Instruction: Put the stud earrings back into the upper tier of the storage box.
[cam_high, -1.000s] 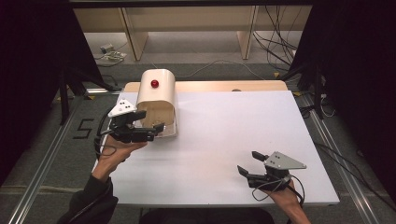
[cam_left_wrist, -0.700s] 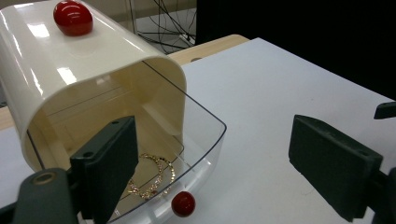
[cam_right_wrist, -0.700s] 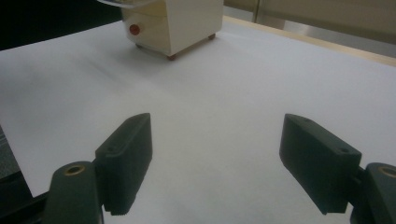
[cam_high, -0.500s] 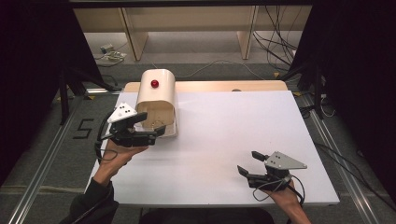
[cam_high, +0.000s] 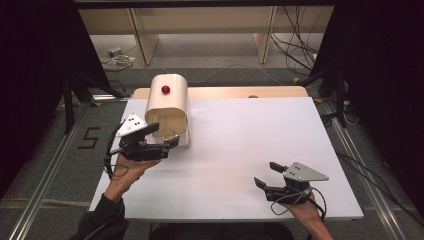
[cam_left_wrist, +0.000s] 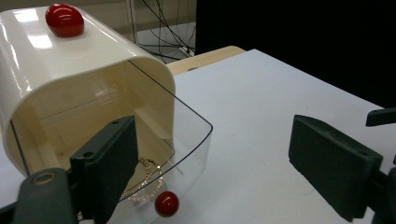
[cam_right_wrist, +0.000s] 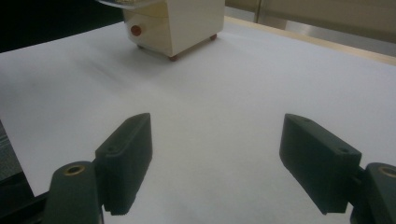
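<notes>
Table (cam_high: 240, 150): white sheet over a wooden top, carrying everything; a wide bare stretch lies between the two claws.
Cream box (cam_high: 167, 102): a rounded box with a red knob (cam_high: 165, 89) on top, standing just ahead of the left claw and well away from the right one. Its clear curved lid (cam_left_wrist: 187, 140) is swung open toward the left claw.
Left claw (cam_high: 161, 135): spread wide, gripping nothing. Compared with a second ago it has drawn back a little from the box mouth and tipped more level, so I'd judge the lid-opening is done and the inside is now within reach.
Right claw (cam_high: 267, 174): spread too, empty, resting low near the table's front edge; it has not shifted in the last second.
Bracelet (cam_left_wrist: 144, 179): a thin sparkly chain lying on the box floor, just beyond the left claw's near jaw, seen through the clear lid.
Small red knob (cam_left_wrist: 166, 203): on the lid's edge, right beside the bracelet.
Next, as I read it: the left claw goes in for the bracelet.
</notes>
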